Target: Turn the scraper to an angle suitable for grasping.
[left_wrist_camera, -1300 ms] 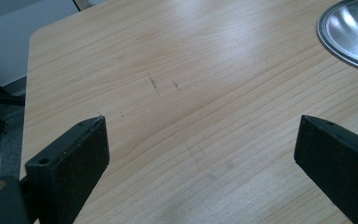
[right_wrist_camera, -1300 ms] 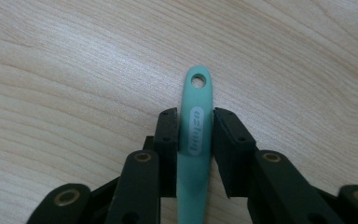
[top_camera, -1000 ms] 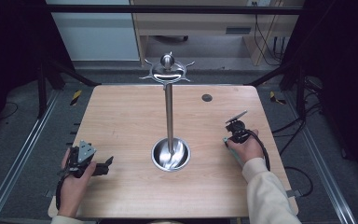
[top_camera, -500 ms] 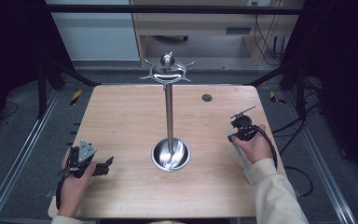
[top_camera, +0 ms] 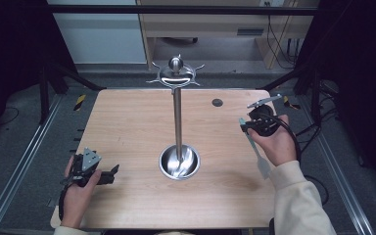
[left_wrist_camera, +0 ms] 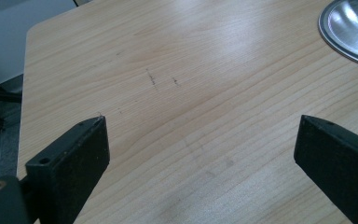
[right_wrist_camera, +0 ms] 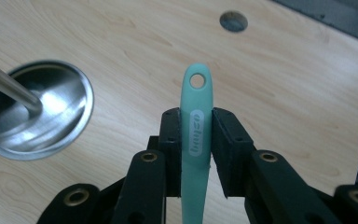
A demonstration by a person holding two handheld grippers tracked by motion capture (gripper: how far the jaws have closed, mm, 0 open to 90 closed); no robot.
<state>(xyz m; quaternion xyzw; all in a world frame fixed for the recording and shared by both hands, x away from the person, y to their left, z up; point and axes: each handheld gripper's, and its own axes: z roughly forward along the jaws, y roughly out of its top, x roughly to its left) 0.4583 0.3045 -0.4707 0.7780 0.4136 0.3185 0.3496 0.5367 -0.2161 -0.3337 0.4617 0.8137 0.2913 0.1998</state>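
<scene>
Your left gripper [top_camera: 111, 175] rests low at the near left of the wooden table [top_camera: 127, 122], jaws spread wide with bare wood between them. At the centre stands the steel stand [top_camera: 177, 117], its round dish base [right_wrist_camera: 36, 108] on the table. Your right gripper [right_wrist_camera: 196, 140] is clamped on the mint-green utensil handle [right_wrist_camera: 196, 116], above the table's right side.
</scene>
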